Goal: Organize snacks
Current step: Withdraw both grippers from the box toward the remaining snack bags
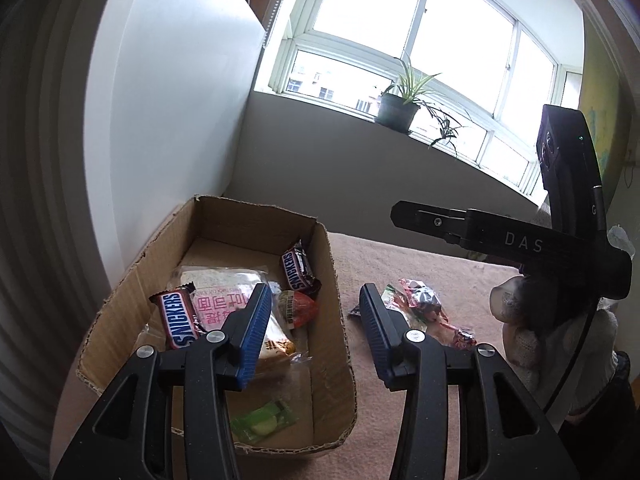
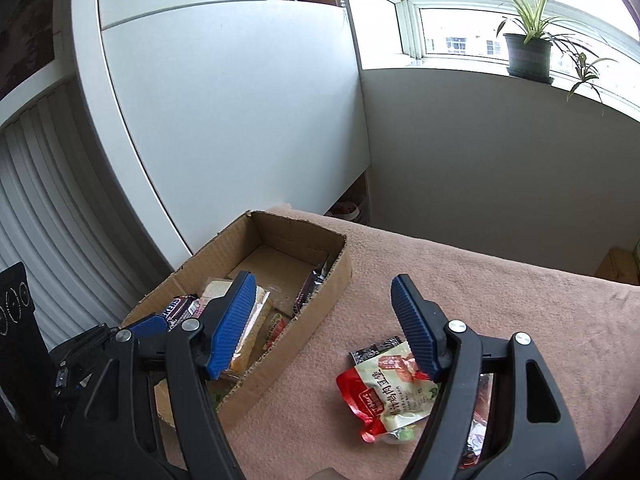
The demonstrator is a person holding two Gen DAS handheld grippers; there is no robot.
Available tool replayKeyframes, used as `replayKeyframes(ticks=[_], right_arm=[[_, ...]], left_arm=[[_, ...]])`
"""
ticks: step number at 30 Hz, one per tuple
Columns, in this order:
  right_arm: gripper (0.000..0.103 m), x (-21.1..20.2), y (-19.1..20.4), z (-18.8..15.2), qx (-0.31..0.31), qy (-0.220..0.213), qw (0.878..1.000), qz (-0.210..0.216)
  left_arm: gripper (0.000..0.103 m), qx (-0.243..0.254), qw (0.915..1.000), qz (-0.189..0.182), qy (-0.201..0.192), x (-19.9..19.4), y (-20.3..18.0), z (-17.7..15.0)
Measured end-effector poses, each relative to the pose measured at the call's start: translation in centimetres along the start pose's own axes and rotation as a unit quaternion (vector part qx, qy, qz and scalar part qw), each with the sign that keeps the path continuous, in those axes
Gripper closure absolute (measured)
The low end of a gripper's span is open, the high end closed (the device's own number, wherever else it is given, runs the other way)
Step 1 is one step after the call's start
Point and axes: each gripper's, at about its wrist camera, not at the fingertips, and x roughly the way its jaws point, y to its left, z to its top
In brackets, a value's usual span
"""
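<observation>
Where the pink cloth-covered table (image 2: pixel 480 280) meets the white cabinet, an open brown cardboard box (image 1: pixel 340 320) sits with snacks inside: two brown Snickers bars (image 1: pixel 178 318), a clear bag with pink print (image 1: pixel 224 300), an orange-red packet (image 1: pixel 298 308) and a green wrapped sweet (image 1: pixel 262 424) near the front wall. Part of this content is masked by the left gripper (image 1: pixel 312 324), whose blue-padded jaws stand moderately apart with nothing between them, hovering over the box's right wall. Lower layers of the box cannot be made out.

Outside the box, on the cloth to its right, lies a loose heap of snack packets (image 1: pixel 420 308); from the left wrist view their labels are too small to read. The right wrist view shows one as a red and white pouch with Chinese print (image 2: pixel 384 396), a dark packet (image 2: pixel 372 350) partly under it, and a foil wrapper largely hidden behind the gripper frame. The right gripper (image 2: pixel 324 324) is wide apart and empty, one pad over the box, the other above the pouch, contact not evident. A gloved hand (image 1: pixel 516 312) holds it, cut off at the frame edge
</observation>
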Motion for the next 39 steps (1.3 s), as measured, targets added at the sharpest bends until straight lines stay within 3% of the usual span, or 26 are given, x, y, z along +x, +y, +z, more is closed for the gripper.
replayKeyframes(ticks=[7,13,22,30,39], right_arm=[[0.03,-3.2,-4.1,-1.4,0.018,-0.014,0.999,-0.042],[0.03,-5.0,-7.8,-4.3,0.023,0.013,0.999,-0.042],[0.03,-6.1,-12.5,-7.9,0.078,0.051,0.995,-0.044],[0.033,-5.2,-12.7,-9.2,0.086,0.077,0.993,-0.036],[0.039,-3.4,-11.1,-10.4,0.061,0.103,0.992,-0.033]], left_arm=[[0.058,0.027,0.9987,-0.026,0.036,2.0,-4.2,-0.4],[0.059,0.049,0.9962,-0.04,0.059,3.6,-7.3,-1.2],[0.063,0.06,0.9942,-0.043,0.079,5.1,-9.6,-1.5],[0.063,0.025,0.9934,-0.036,0.106,7.9,-9.6,-1.3],[0.063,0.026,0.9921,-0.025,0.12,11.2,-11.2,0.1]])
